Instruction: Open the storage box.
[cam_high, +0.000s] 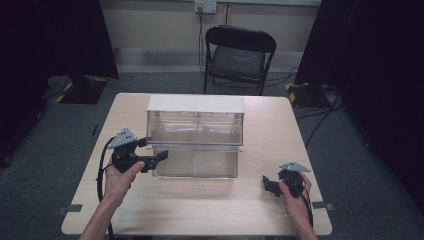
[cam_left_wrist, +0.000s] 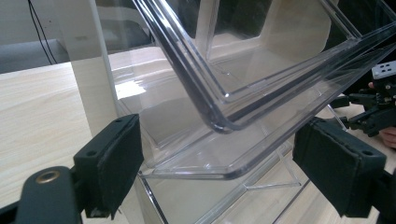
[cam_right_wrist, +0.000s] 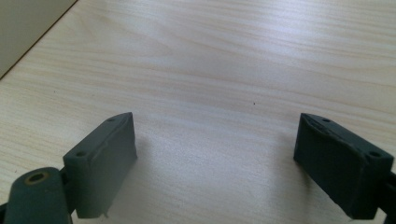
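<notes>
A clear plastic drawer cabinet (cam_high: 196, 135) with a white top stands mid-table, two drawers above and one wide drawer below. My left gripper (cam_high: 155, 159) is open at its lower left front corner. In the left gripper view (cam_left_wrist: 217, 172), its black pads (cam_left_wrist: 112, 163) stand wide apart, and the tilted rims of the clear drawers (cam_left_wrist: 233, 116) lie between and just beyond them. My right gripper (cam_high: 269, 184) rests low over the table at the right, open and apart from the cabinet; its pads (cam_right_wrist: 105, 158) frame bare wood and hold nothing (cam_right_wrist: 215, 163).
The light wood table (cam_high: 210, 210) has free room in front of the cabinet and on both sides. A black folding chair (cam_high: 239, 56) stands beyond the far edge. Dark curtains hang at both back corners. The other hand's gripper (cam_left_wrist: 378, 105) shows at the right of the left gripper view.
</notes>
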